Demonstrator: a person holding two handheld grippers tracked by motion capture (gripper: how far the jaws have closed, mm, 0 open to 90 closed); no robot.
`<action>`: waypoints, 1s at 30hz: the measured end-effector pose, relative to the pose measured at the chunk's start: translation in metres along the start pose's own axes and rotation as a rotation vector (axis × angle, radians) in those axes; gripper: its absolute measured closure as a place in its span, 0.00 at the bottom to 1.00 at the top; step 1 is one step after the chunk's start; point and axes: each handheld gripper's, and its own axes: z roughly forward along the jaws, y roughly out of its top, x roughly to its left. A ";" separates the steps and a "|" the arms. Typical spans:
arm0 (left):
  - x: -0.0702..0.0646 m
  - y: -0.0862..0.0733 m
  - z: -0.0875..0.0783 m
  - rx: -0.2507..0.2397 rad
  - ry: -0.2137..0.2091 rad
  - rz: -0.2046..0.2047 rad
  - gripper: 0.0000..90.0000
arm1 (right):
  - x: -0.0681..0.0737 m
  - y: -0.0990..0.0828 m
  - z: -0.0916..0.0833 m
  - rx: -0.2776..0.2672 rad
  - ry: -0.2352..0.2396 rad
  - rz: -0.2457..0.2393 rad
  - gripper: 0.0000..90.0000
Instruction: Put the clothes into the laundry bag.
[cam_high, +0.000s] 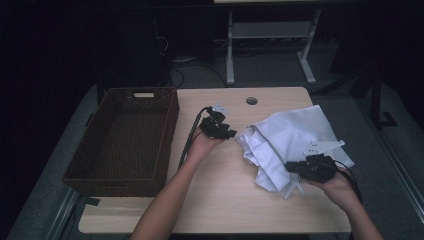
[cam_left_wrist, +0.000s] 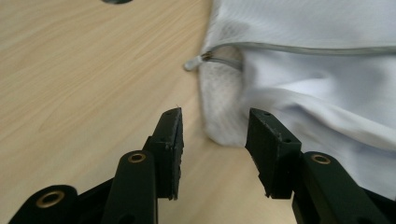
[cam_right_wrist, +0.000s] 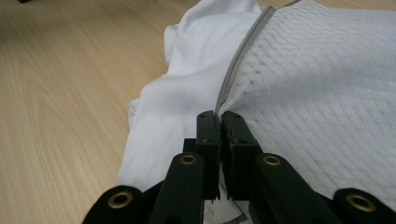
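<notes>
On table, R hand-held gripper clamped on white garment's zipper edge, L hand-held gripper apart, empty.

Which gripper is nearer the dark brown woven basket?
Left. The left gripper sits just right of the dark brown woven basket; the right gripper is farther right, clamped on the white mesh zipper bag.

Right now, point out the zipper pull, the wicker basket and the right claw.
zipper pull (cam_left_wrist: 192, 62), left gripper view, its metal tab.
wicker basket (cam_high: 167, 137), high view, right wall.
right claw (cam_right_wrist: 218, 116), right gripper view, between its fingertips.
</notes>
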 end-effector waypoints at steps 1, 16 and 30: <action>0.002 0.002 0.007 0.015 -0.003 -0.002 0.62 | 0.000 0.000 0.000 0.001 0.001 0.000 0.95; -0.006 -0.006 0.036 0.122 -0.029 0.052 0.99 | -0.001 -0.002 -0.002 -0.003 0.005 -0.001 0.95; -0.033 -0.074 -0.049 0.079 -0.019 -0.020 0.90 | 0.027 -0.013 -0.005 0.012 0.064 -0.036 0.95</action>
